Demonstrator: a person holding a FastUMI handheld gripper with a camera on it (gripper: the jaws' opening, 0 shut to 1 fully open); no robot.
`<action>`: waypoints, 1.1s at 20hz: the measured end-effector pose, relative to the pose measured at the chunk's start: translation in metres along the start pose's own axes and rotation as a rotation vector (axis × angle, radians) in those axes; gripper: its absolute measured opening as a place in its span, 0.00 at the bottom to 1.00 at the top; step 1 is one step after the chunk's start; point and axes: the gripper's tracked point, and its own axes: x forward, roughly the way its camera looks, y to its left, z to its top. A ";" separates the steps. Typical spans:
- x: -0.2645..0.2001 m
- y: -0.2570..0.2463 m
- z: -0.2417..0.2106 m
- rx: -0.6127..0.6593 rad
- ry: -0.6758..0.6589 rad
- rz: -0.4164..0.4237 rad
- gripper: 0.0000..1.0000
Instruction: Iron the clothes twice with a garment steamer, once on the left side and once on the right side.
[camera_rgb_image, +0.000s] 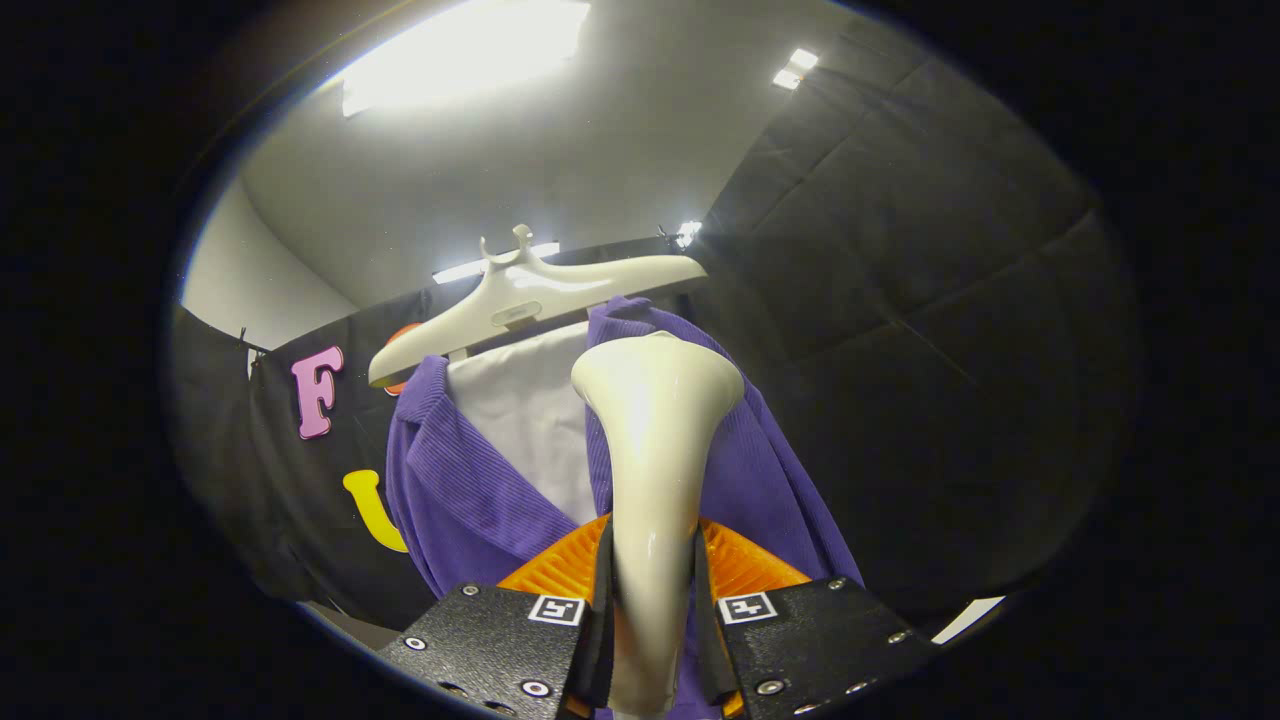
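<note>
A cream garment steamer (655, 450) stands upright between my fingers, its neck clamped by my gripper (652, 590), which is shut on it. Its wide head rises ahead of the fingers and lies against the upper right panel of a purple corduroy jacket (470, 490). The jacket hangs open on a cream hanger (530, 295) beyond the steamer, with a white backing board (530, 420) showing between its two panels. The steamer hides the inner edge of the right panel.
Black booth cloth (920, 330) hangs behind and to the right of the jacket. A grey ceiling with a bright light panel (465, 50) is above. A pale strip of floor or table (968, 618) shows low on the right.
</note>
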 end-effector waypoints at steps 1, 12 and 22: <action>0.000 -0.004 -0.008 0.001 0.017 -0.003 0.34; -0.027 -0.029 -0.085 -0.014 0.167 -0.013 0.34; -0.057 -0.063 -0.156 -0.021 0.310 -0.062 0.34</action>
